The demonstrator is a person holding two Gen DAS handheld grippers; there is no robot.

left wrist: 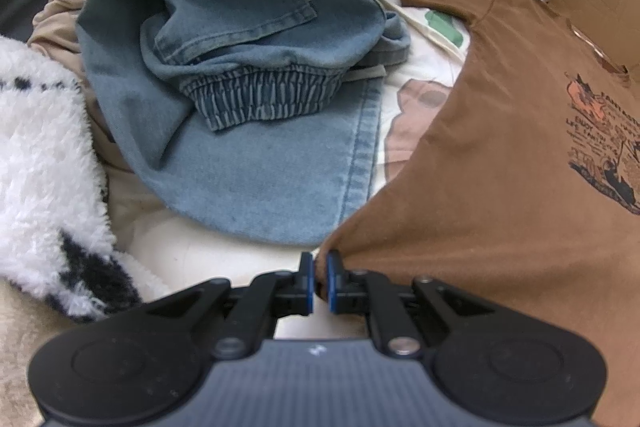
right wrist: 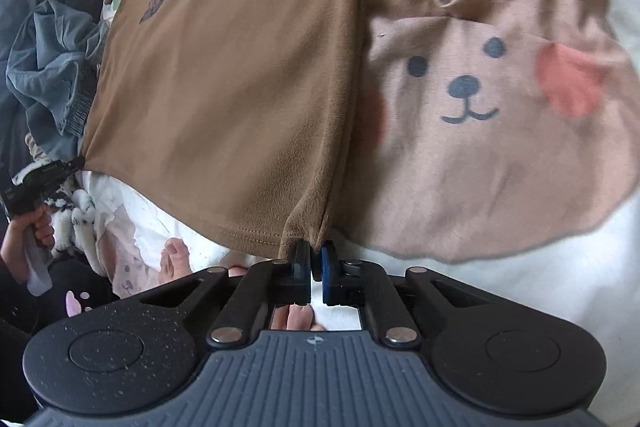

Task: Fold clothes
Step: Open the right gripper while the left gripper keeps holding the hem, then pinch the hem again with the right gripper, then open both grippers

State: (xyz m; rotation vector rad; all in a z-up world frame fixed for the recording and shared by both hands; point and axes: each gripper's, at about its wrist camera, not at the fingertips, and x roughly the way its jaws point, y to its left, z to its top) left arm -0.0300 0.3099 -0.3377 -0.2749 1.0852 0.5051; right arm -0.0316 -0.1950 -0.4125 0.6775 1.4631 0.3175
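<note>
A brown T-shirt [left wrist: 492,163] with a printed picture on its chest lies spread on a white bed cover with a bear print. My left gripper [left wrist: 319,261] is shut on one bottom corner of the shirt, the cloth bunched between its blue pads. In the right wrist view the same brown T-shirt [right wrist: 240,67] stretches away from me, and my right gripper [right wrist: 314,253] is shut on its other bottom corner at the hem. The left gripper [right wrist: 48,179] shows at the far left of that view, held by a hand [right wrist: 24,231].
A pile of blue denim clothes [left wrist: 248,79] lies left of the shirt, with a white and black fluffy item [left wrist: 44,179] beside it. A cardboard box [left wrist: 592,7] stands at the back right. The bear face print [right wrist: 500,115] covers the bed to the right. The person's bare toes [right wrist: 176,259] show below the hem.
</note>
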